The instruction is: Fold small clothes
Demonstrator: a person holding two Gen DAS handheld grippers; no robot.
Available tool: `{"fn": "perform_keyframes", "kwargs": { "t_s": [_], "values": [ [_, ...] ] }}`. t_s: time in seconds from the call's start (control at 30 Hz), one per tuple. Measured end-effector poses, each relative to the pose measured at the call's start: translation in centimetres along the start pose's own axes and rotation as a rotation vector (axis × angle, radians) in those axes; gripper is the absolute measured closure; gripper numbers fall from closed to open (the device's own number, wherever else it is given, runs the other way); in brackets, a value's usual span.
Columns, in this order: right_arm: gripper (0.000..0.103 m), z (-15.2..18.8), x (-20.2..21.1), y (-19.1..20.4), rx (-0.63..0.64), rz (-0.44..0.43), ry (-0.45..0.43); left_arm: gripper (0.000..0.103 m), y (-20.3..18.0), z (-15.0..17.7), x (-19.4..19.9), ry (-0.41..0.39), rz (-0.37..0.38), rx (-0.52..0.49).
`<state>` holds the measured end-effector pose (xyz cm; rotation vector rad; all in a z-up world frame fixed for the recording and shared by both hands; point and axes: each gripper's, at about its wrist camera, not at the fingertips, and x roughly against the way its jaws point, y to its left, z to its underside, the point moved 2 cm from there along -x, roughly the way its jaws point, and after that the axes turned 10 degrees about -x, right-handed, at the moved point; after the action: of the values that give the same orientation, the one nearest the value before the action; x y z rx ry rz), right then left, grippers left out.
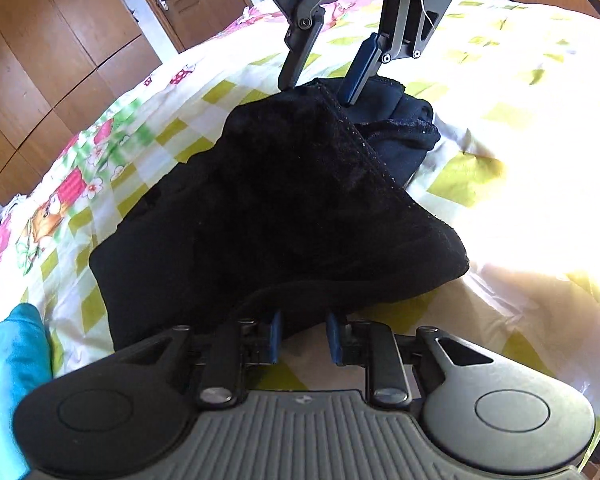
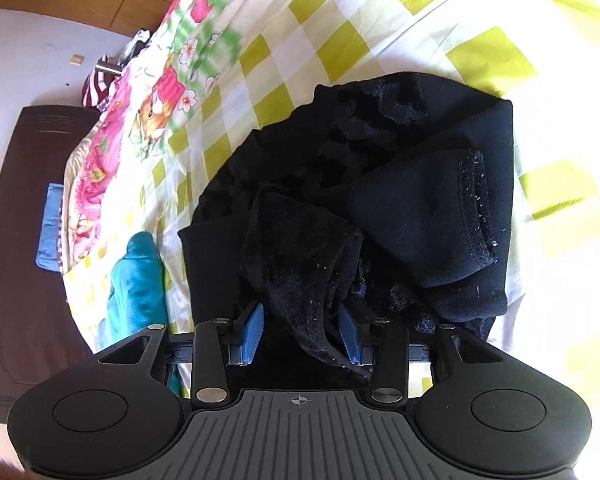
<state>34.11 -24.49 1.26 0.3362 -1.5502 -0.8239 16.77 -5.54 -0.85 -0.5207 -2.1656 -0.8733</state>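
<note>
The left wrist view sits low behind the left gripper (image 1: 302, 338), looking forward along its fingers across the bed (image 1: 500, 80) toward wooden doors (image 1: 80, 20) at far left. It is very near the black garment (image 1: 280, 208), which fills the middle ahead of the fingertips. The right gripper (image 1: 320, 88) shows beyond the garment, facing back.

The right wrist view looks steeply down from behind the right gripper (image 2: 300, 330), close over the garment (image 2: 420, 184), with floor (image 2: 28, 60) at left. Both views share the garment, the checked bedcover and a teal cloth (image 1: 12, 360) (image 2: 140, 280) to each tool's left.
</note>
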Motion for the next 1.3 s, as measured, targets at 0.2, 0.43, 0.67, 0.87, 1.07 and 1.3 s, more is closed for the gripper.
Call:
{"fn": "perform_keyframes", "kwargs": {
  "t_s": [0.2,0.43,0.67,0.87,1.07,1.3],
  "values": [
    [0.087,-0.2,-1.5,1.1,-0.035,-0.036,0.018,0.08,4.8,-0.9,-0.4,-0.009,0.021,0.186],
    [0.087,-2.8,-0.6,6.4,-0.049,-0.244,-0.075,0.08,14.9,-0.7,-1.7,-0.025,-0.099,0.538],
    [0.068,-4.2,-0.4,7.6,0.107,-0.129,-0.214,0.08,22.0,3.6,-8.1,0.14,-0.139,0.842],
    [0.065,-1.1,-2.3,7.0,0.382,0.118,-0.218,0.076,21.1,4.0,-7.1,0.145,-0.133,0.823],
    [0.057,5.2,-9.5,10.8,0.954,0.282,-0.276,0.075,19.1,3.8,-6.0,0.157,-0.113,0.807],
    [0.091,6.1,-11.5,7.4,0.99,0.562,-0.33,0.064,17.4,4.8,-5.9,0.182,-0.078,0.827]
  ]
}}
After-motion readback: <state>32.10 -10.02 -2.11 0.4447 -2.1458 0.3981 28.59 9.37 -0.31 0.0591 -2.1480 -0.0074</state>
